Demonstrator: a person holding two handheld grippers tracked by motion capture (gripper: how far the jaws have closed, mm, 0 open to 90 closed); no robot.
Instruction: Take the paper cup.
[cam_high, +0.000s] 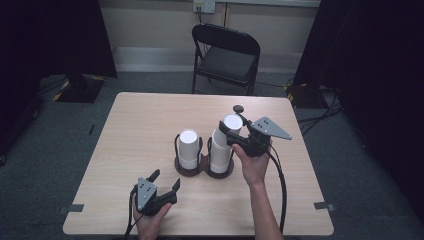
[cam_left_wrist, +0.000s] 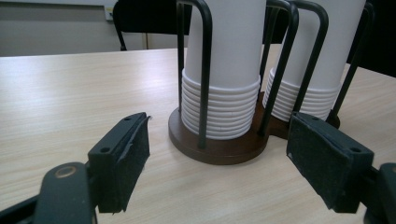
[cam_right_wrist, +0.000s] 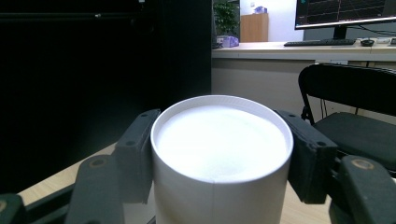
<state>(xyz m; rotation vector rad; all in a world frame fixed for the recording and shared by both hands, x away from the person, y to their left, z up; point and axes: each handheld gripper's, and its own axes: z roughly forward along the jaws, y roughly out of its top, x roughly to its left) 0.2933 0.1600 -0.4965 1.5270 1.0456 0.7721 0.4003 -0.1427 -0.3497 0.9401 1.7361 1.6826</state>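
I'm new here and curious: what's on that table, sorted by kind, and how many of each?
Stacks of white paper cups: 2, a left stack and a right stack, its top cup clamped by the right gripper
Dark cup holder with two rings: 1
Hand-held grippers: 2, counting the open left gripper
Total: 5

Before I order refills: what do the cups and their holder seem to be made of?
The cups look like white matte paper: rolled rims stack in ridges, and the top cup shows a side seam. The holder's base looks like dark brown wood or wood-look plastic, smooth; its black posts seem to be bent coated metal rod.
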